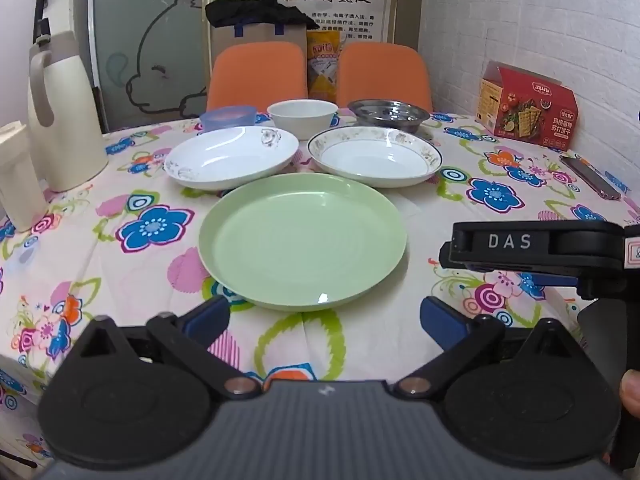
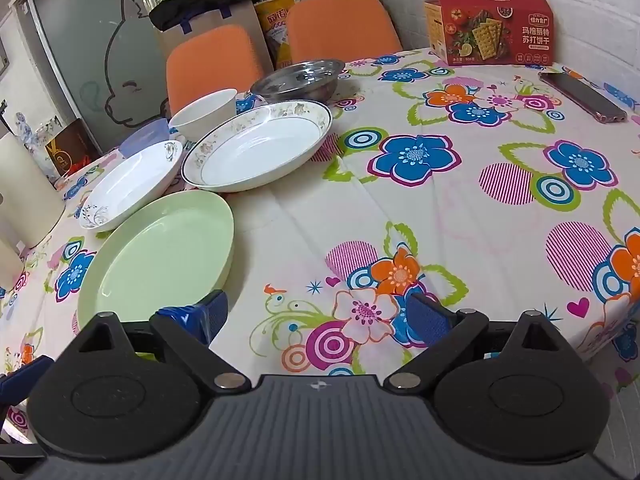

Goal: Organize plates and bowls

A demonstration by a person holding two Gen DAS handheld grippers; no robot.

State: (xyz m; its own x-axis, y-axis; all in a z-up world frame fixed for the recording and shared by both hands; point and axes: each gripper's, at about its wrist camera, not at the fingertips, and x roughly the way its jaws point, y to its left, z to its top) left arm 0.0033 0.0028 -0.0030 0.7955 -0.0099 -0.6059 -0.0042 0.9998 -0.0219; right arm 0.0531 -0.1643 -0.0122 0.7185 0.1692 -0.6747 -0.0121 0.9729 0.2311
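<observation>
A green plate [image 1: 302,240] [image 2: 160,252] lies on the flowered tablecloth just beyond my left gripper [image 1: 324,318], which stands open and empty. Behind it sit a white plate with grey flowers [image 1: 231,157] [image 2: 132,182] and a gold-rimmed white plate [image 1: 375,155] [image 2: 260,146]. Farther back stand a blue plastic bowl [image 1: 229,117] [image 2: 146,136], a white bowl [image 1: 302,117] [image 2: 206,112] and a steel bowl [image 1: 388,114] [image 2: 298,78]. My right gripper [image 2: 318,318] is open over bare cloth, right of the green plate; its side [image 1: 532,250] shows in the left wrist view.
A cream kettle [image 1: 62,120] and a cream container [image 1: 18,176] stand at the left. A red cracker box [image 1: 528,106] [image 2: 490,24] and a phone [image 1: 590,176] [image 2: 582,96] lie at the right. Two orange chairs [image 1: 256,74] [image 1: 382,74] stand behind the table.
</observation>
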